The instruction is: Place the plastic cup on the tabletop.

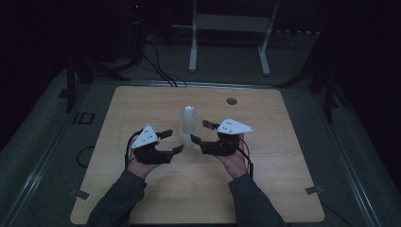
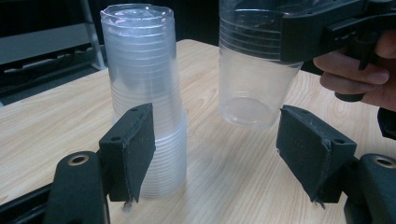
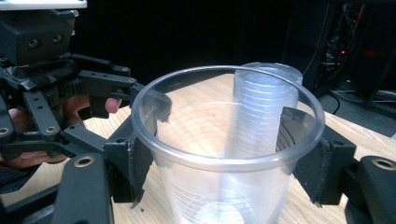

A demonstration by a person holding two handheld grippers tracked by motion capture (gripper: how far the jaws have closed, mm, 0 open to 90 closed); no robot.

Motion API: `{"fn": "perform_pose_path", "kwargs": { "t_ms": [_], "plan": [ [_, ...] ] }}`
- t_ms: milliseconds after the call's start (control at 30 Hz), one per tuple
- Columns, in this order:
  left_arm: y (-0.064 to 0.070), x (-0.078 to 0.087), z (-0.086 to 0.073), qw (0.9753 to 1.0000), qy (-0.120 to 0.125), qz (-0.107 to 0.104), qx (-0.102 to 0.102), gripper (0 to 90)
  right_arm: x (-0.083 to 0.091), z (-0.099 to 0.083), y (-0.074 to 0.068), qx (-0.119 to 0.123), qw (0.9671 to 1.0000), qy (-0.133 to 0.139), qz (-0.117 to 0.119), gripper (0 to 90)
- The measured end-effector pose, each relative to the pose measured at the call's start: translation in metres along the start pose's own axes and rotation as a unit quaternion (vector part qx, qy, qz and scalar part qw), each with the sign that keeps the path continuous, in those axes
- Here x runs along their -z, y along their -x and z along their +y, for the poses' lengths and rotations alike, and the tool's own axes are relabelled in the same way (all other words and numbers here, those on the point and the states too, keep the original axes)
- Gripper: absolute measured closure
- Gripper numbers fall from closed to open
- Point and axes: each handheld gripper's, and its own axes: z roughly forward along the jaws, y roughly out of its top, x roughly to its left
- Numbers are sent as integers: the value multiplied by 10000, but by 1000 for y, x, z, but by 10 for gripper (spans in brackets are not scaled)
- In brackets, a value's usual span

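A tall stack of clear plastic cups stands upside down at the middle of the wooden table. Just right of it, my right gripper is shut on a single clear cup, upright, its jaws pressing the wall on both sides. Whether that cup touches the table I cannot tell. My left gripper is open just left of the stack, with nothing between its pads. The stack shows through the held cup.
A round hole lies in the tabletop behind the stack. A white metal stand and cables are on the dark floor beyond the far edge. Bare wood surrounds both hands.
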Motion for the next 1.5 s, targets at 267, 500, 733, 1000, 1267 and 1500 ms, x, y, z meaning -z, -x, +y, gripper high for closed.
{"fn": "perform_pose_path", "kwargs": {
  "t_ms": [267, 500, 733, 1000, 1267, 1500],
  "plan": [
    [-1, 1, 0, 10000, 14, 21, -2, 283, 0, -1, 1, 23, 10000, -10, -49, 290],
    [-1, 0, 1, 10000, 7, 9, -5, 283, 1, -2, 2, 15, 10000, -4, -83, 291],
    [0, 0, 1, 10000, 19, -14, 1, 284, 4, -5, 5, -15, 9999, -2, -136, 290],
    [0, 0, 1, 10000, 19, -5, 4, 284, 3, -12, 9, 11, 9997, -107, -239, 291],
    [0, 0, 1, 10000, 16, 0, 6, 284, 5, -16, 11, -10, 9996, -110, -245, 291],
    [0, 0, 0, 10000, 31, 16, -1, 286, 6, -19, 13, -29, 9995, -92, -299, 290]
  ]
}}
